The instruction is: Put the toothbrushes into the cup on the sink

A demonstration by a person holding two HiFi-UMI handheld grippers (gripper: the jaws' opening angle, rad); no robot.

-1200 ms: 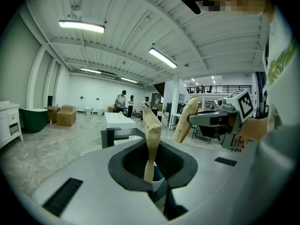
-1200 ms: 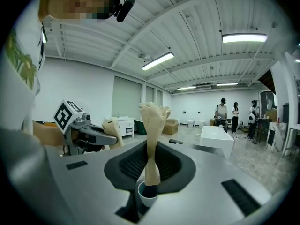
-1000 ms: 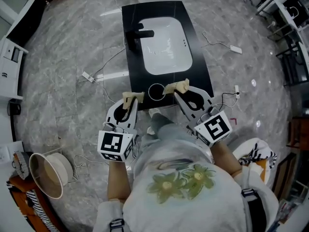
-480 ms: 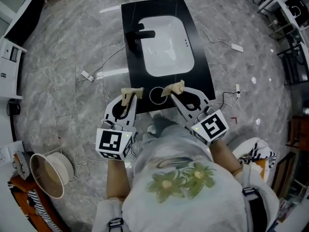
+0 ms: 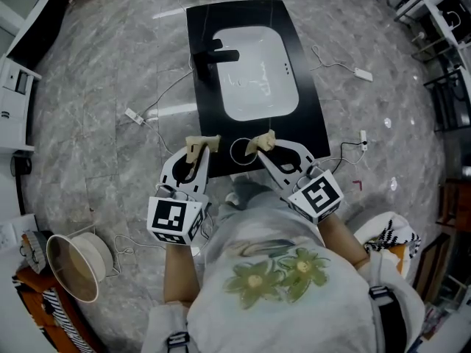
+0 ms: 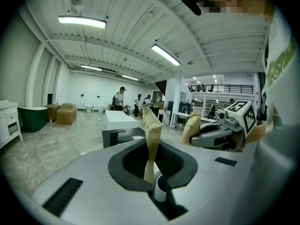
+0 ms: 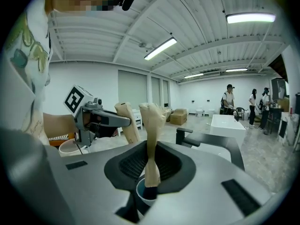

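A black sink counter (image 5: 309,116) with a white basin (image 5: 256,72) and a black faucet (image 5: 210,56) stands on the marble floor. A round cup (image 5: 240,151) sits at its near edge. My left gripper (image 5: 202,143) hovers just left of the cup, with its tan pads (image 6: 151,125) pressed together and nothing between them. My right gripper (image 5: 260,143) is at the cup's right rim, its pads (image 7: 151,121) likewise together and empty. Each gripper shows in the other's view: the right gripper (image 6: 220,130) and the left gripper (image 7: 101,118). No toothbrush shows in any view.
Cables and a power strip (image 5: 134,116) lie on the floor left of the counter, another plug (image 5: 360,74) to its right. A round white tub (image 5: 77,259) sits at lower left, a cabinet (image 5: 15,101) at far left. Several people (image 6: 119,97) stand far across the hall.
My right gripper has swung left, and its tip is now by the cup's rim. The left gripper has barely moved. Both stay shut.
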